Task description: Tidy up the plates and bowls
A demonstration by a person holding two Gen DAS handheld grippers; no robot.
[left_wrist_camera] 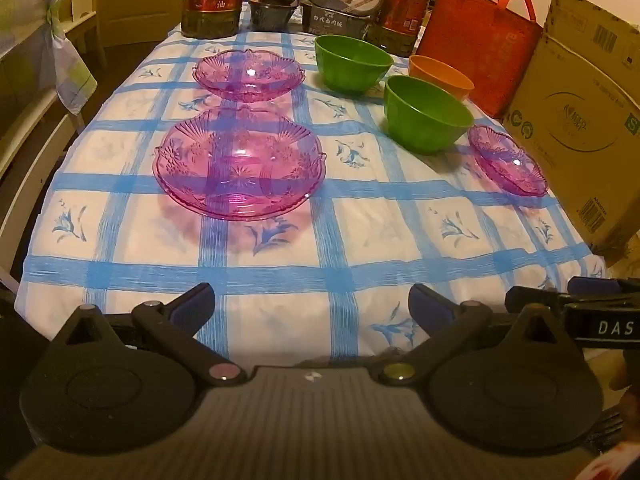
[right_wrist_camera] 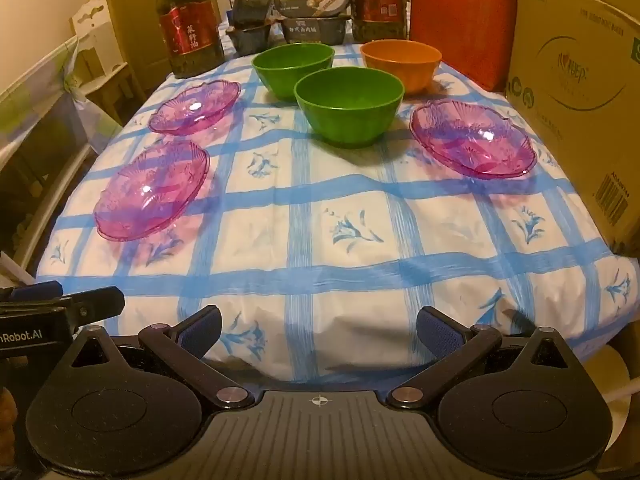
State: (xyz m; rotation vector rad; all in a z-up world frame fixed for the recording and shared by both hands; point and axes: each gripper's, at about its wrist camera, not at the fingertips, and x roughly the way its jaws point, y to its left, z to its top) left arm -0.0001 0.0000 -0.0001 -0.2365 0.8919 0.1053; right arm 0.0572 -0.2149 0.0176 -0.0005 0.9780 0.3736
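We saw a table covered with a white cloth crossed by blue stripes and printed with blue flowers. Three pink see-through plates lay on it, well apart from each other. The near left plate sat on the left side of the table, and the far left plate lay just behind it. The right plate rested near the right edge, close beside a cardboard box.

Three bowls stood upright toward the back. The near green bowl sat in the middle of the table, between the left plates and the right plate. The far green bowl stood just behind it to the left, and the orange bowl just behind it to the right. We could not tell whether the bowls touched one another.

Along the back edge stood two oil bottles, dark food containers and a red bag.

Our left tongs hovered over the near edge of the table, spread wide with nothing between them. Our right tongs hovered over the same near edge, also spread wide and empty. Each pair of tongs showed at the edge of the other's view, side by side.
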